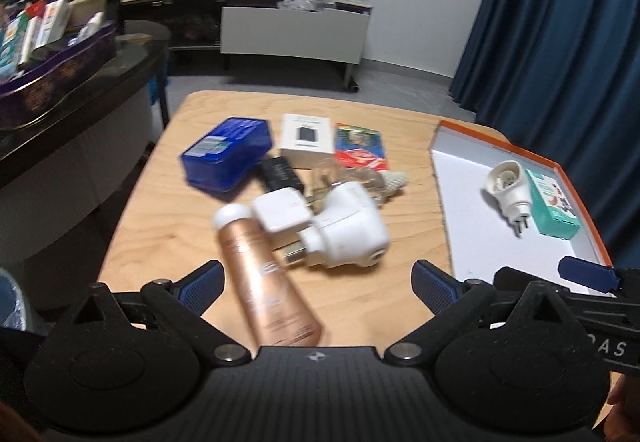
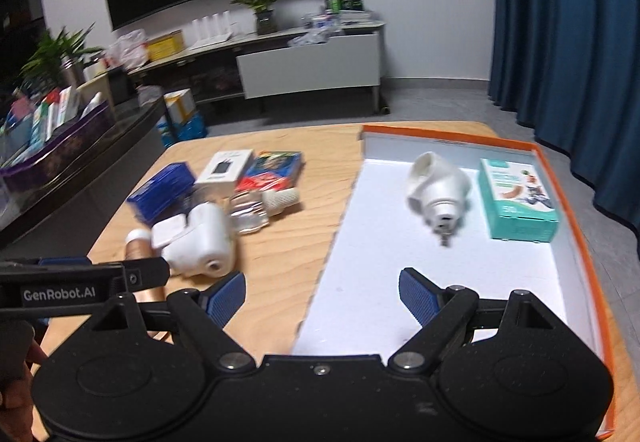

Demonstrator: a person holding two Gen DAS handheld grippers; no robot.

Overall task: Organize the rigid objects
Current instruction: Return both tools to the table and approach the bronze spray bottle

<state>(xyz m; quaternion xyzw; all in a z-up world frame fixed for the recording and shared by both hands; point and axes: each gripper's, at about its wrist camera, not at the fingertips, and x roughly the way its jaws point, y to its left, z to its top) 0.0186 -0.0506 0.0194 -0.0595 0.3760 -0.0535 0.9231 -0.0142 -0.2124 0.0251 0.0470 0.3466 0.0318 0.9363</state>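
The rose-gold bottle point(image 1: 267, 282) lies near the table's point(image 1: 168, 202) front edge, white cap away from us, just beside a white plug-in unit point(image 1: 344, 232) and a small white adapter point(image 1: 280, 216); behind them crowd a blue box point(image 1: 226, 154), a white carton point(image 1: 306, 140) and a bright card pack point(image 1: 360, 146); at the table's right edge the orange-rimmed tray point(image 2: 576, 210) already holds a white plug point(image 2: 438, 190) and a teal box point(image 2: 516, 202). We judge sorting partly done; our left gripper point(image 1: 316, 284) hangs over the bottle, jaws spread and empty; our right gripper point(image 2: 322, 296) straddles the tray's left wall, jaws likewise released. Next we'd close on the bottle; the tray's front half lies open, though neighbours press close.
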